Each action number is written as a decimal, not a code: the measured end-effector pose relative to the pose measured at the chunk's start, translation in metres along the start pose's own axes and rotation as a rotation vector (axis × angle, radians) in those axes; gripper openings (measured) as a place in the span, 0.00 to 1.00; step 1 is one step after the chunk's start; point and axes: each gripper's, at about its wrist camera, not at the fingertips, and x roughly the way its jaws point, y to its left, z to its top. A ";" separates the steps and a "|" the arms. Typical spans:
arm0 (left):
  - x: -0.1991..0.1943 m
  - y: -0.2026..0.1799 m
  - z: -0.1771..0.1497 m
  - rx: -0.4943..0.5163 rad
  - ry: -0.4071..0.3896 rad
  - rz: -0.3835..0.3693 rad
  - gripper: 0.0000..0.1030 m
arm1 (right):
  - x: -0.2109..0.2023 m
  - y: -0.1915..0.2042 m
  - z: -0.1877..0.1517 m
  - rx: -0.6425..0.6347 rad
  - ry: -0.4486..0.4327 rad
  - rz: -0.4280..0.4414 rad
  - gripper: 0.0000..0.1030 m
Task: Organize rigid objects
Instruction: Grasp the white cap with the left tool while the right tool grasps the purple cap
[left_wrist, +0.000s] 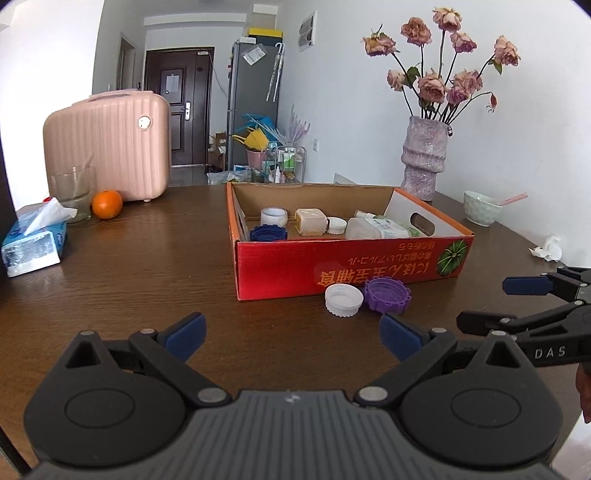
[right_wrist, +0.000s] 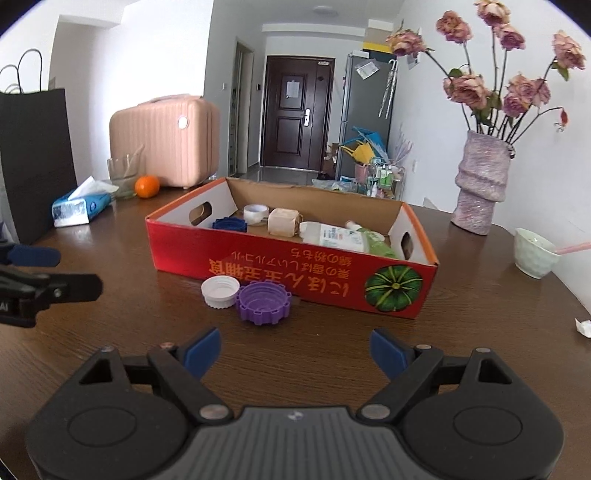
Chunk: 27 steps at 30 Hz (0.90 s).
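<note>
A red cardboard box (left_wrist: 347, 267) (right_wrist: 295, 273) sits on the brown table. Inside lie a blue lid (left_wrist: 268, 233) (right_wrist: 229, 224), a white tape roll (left_wrist: 273, 216) (right_wrist: 255, 213), a beige block (left_wrist: 311, 221) (right_wrist: 283, 221), a small white cap (left_wrist: 337, 225) and a clear bottle (left_wrist: 380, 229) (right_wrist: 336, 236). A white cap (left_wrist: 344, 300) (right_wrist: 220, 291) and a purple lid (left_wrist: 387, 295) (right_wrist: 263, 302) lie on the table touching the box front. My left gripper (left_wrist: 291, 338) is open and empty, short of the caps. My right gripper (right_wrist: 295, 352) is open and empty, just before the purple lid.
At the back left stand a pink case (left_wrist: 109, 147) (right_wrist: 166, 142), a glass (left_wrist: 72, 192), an orange (left_wrist: 107, 204) (right_wrist: 147, 186) and a tissue pack (left_wrist: 33, 242) (right_wrist: 79, 206). A vase of flowers (left_wrist: 424, 158) (right_wrist: 480, 181), a bowl (left_wrist: 482, 208) (right_wrist: 535, 256) and crumpled tissue (left_wrist: 548, 249) are at the right. A black bag (right_wrist: 33, 158) stands far left.
</note>
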 end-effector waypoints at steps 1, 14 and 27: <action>0.005 0.001 0.002 0.000 0.003 -0.004 0.99 | 0.004 0.000 0.001 -0.001 0.004 0.001 0.85; 0.068 0.002 0.018 -0.005 0.037 -0.060 0.99 | 0.058 -0.003 0.013 -0.001 0.043 0.023 0.85; 0.086 0.011 0.009 -0.034 0.086 -0.003 0.99 | 0.092 0.009 0.023 -0.014 0.040 0.085 0.82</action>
